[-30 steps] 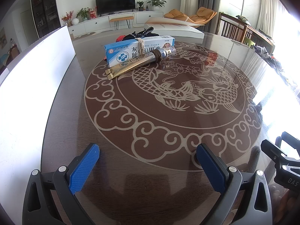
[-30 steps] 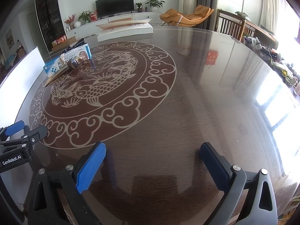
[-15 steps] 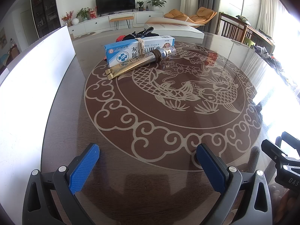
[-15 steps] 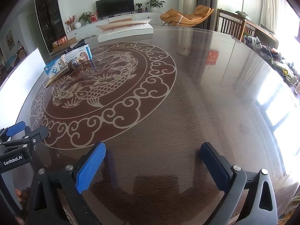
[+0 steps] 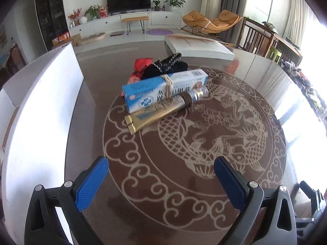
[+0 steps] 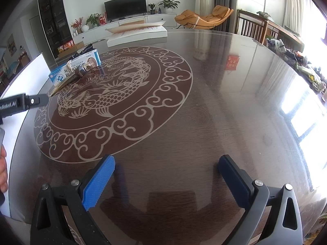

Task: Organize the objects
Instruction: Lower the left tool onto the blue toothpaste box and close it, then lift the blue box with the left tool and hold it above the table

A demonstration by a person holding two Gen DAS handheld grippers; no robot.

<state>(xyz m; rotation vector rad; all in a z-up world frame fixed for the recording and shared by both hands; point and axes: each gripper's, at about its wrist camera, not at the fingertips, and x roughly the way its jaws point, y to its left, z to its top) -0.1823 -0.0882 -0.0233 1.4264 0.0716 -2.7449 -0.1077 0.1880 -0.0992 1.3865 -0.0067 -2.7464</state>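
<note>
As the left gripper (image 5: 161, 181) has moved nearer the gold tube (image 5: 163, 108), both grippers stay wide apart and empty; the grasp seems next.

Both claws: black frames w/ silver screws, blue ribbed pads (image 5: 92, 183), "GenRobot.AI" marking.

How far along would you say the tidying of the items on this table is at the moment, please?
Nothing looks sorted yet. The blue medicine box, gold tube, black pouch and red packet lie clustered on the table. Both the left gripper and right gripper are open and empty, short of the pile. Every item remains to be picked up and placed.
</note>
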